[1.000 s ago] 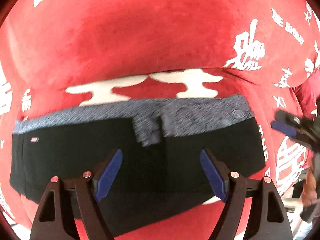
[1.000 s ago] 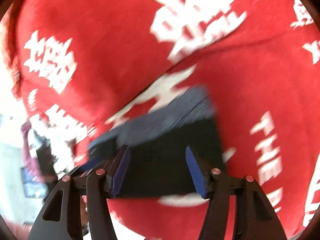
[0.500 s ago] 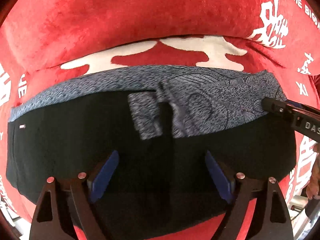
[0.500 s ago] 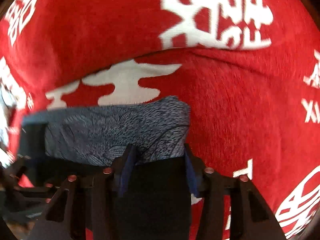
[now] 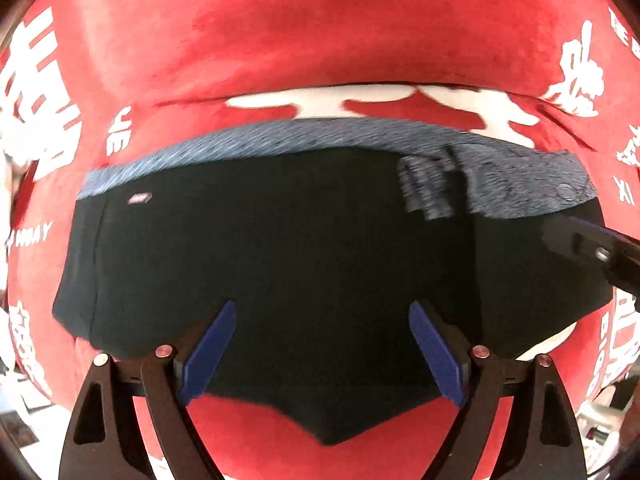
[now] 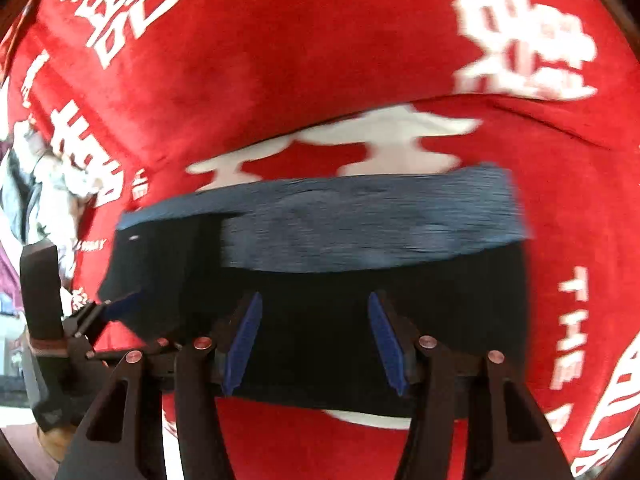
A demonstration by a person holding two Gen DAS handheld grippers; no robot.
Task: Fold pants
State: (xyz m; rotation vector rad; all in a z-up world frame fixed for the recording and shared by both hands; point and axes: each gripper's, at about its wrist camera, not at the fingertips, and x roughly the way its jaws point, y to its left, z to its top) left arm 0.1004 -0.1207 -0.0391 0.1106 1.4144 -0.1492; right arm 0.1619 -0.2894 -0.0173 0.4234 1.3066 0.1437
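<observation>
Black pants (image 5: 320,240) with a grey-blue patterned waistband (image 5: 280,140) lie folded flat on a red cloth (image 5: 320,40) printed with white characters. My left gripper (image 5: 322,312) hangs open over the black fabric, left of the waistband's belt loop (image 5: 428,188), with nothing pinched between its blue pads. In the right wrist view the same pants (image 6: 440,300) fill the lower middle, waistband (image 6: 360,224) above. My right gripper (image 6: 315,300) stands open over their right half, its pads apart. Each gripper shows in the other's view: the right gripper (image 5: 592,248), the left gripper (image 6: 100,312).
The red cloth (image 6: 280,60) spreads well beyond the pants on the far side and to the right. A crease (image 5: 360,88) runs across it just behind the waistband. Clutter and a floor edge (image 6: 24,200) show at the far left.
My left gripper slid left along the pants, so the belt loop now sits to its right, and its jaws spread wider. My right gripper also moved left, off the pants' right edge.
</observation>
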